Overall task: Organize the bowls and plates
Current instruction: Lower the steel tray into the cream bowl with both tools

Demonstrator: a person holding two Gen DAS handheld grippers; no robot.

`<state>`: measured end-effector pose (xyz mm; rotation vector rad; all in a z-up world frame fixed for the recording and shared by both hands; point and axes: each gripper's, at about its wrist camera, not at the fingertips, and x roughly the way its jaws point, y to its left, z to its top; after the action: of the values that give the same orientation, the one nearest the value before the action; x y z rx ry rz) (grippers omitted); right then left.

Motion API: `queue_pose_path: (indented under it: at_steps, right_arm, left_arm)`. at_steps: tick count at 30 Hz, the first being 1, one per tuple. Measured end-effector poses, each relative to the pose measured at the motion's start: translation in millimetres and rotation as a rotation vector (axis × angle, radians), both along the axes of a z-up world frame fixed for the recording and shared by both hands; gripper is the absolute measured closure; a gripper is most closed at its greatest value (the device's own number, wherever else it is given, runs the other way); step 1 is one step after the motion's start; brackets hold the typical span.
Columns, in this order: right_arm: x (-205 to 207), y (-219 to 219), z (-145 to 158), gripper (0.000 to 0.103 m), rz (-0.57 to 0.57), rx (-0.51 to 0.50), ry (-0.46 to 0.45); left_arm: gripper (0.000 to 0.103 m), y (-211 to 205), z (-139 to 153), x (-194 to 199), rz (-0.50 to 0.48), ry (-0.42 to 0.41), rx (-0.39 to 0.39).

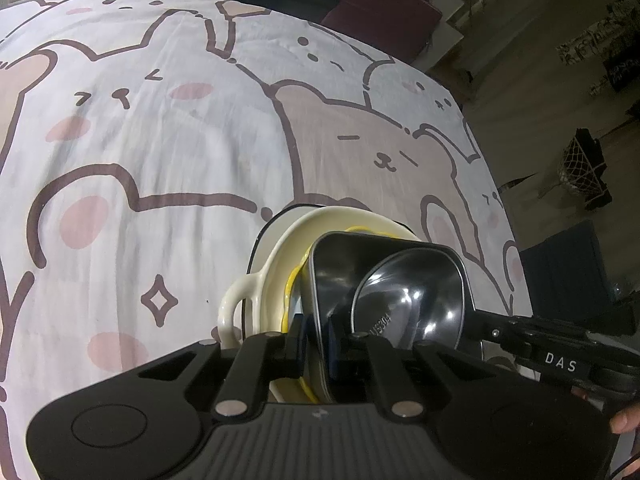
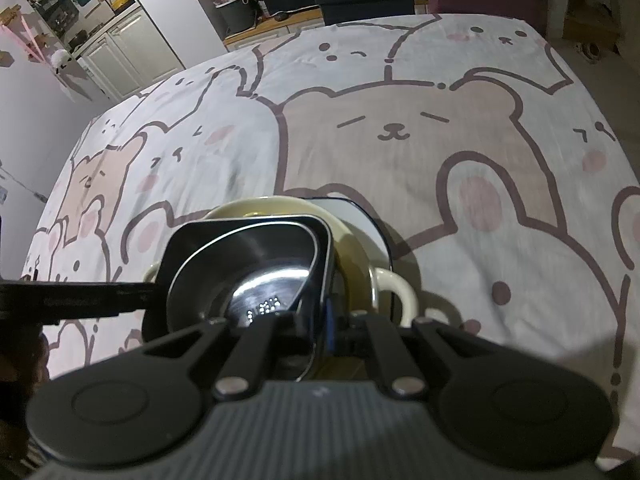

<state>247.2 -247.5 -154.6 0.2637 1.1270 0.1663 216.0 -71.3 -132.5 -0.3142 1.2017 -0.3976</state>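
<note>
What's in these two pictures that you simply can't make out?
- Left wrist view: the yellow dish is mostly hidden by the square steel tray and the cream handled dish.
- Right wrist view: the stamped lettering inside the round steel bowl is too small and glary to read.
- Both views: the white plate at the bottom shows only an edge.

A steel bowl [image 1: 412, 292] sits in a black dish [image 1: 332, 276], nested in a cream handled dish [image 1: 276, 256].

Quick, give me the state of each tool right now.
Left tool: shut on the steel tray rim.
Right tool: shut on the steel tray's opposite rim.
</note>
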Motion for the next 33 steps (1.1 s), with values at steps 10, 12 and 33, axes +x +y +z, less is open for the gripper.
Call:
queue_pose_path:
  at_steps: [10, 12, 33]
  right_arm:
    - [1.8, 0.6, -3.9, 0.095, 0.003, -0.005, 0.015]
    - [2.3, 1.1, -4.4, 0.095, 0.004, -0.007, 0.015]
    - [2.2, 1.1, -5.1, 0.095, 0.008, -0.007, 0.015]
  left_arm:
    - [0.092, 1.1, 4.4, -1.1, -0.002, -0.016, -0.007]
    - [0.092, 0.7, 4.1, -1.1, -0.006, -0.018, -0.004]
    - [0.092, 0.8, 3.7, -1.6, -0.012, -0.020, -0.003]
